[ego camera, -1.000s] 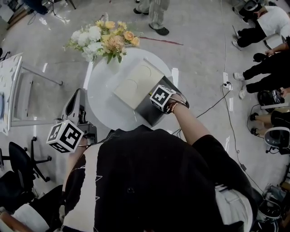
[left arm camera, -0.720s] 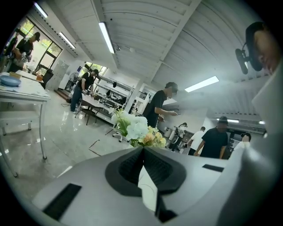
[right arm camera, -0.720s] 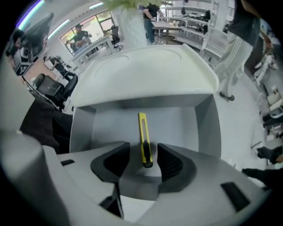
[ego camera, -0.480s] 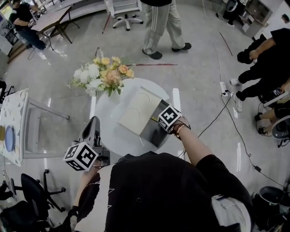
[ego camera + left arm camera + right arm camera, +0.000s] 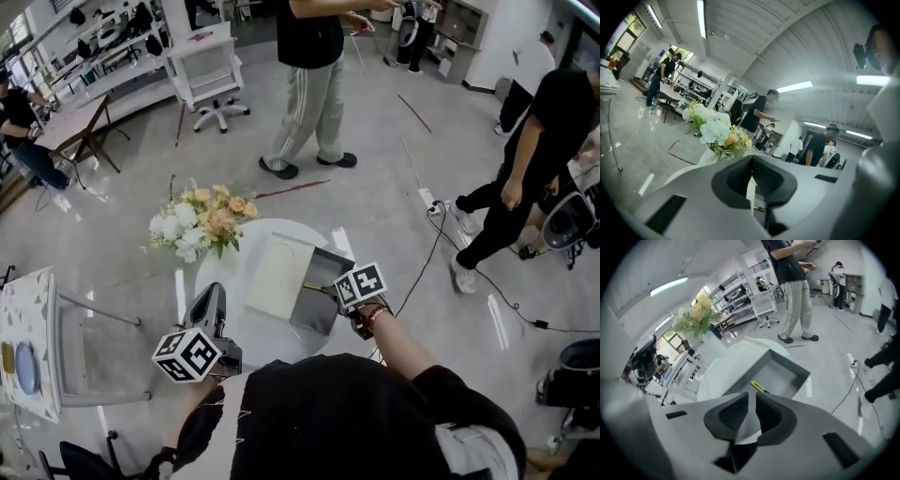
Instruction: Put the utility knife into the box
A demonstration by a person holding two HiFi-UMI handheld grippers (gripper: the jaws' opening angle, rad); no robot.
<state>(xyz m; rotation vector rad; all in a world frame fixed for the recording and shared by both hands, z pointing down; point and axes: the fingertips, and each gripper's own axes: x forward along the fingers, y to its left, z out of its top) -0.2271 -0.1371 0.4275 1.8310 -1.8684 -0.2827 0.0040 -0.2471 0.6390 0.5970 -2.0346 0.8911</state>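
The putting-in looked done: the yellow knife (image 5: 759,387) lay on the floor of the open grey box (image 5: 788,365), near one wall, with nothing touching it. The right gripper (image 5: 753,394) hung above the box; its jaws had just been closing and stood a narrow way apart with nothing between them. The left gripper (image 5: 750,160) was held off by the edge of the round counter (image 5: 223,274), jaws together and empty. What was left, I judged, was to draw the right gripper clear without catching the box wall. The right gripper view showed the knife whole inside the box. The head view gave only a yellow sliver beside the marker cube, but showed the cream lid (image 5: 278,277) lying open and the flowers (image 5: 202,222) behind
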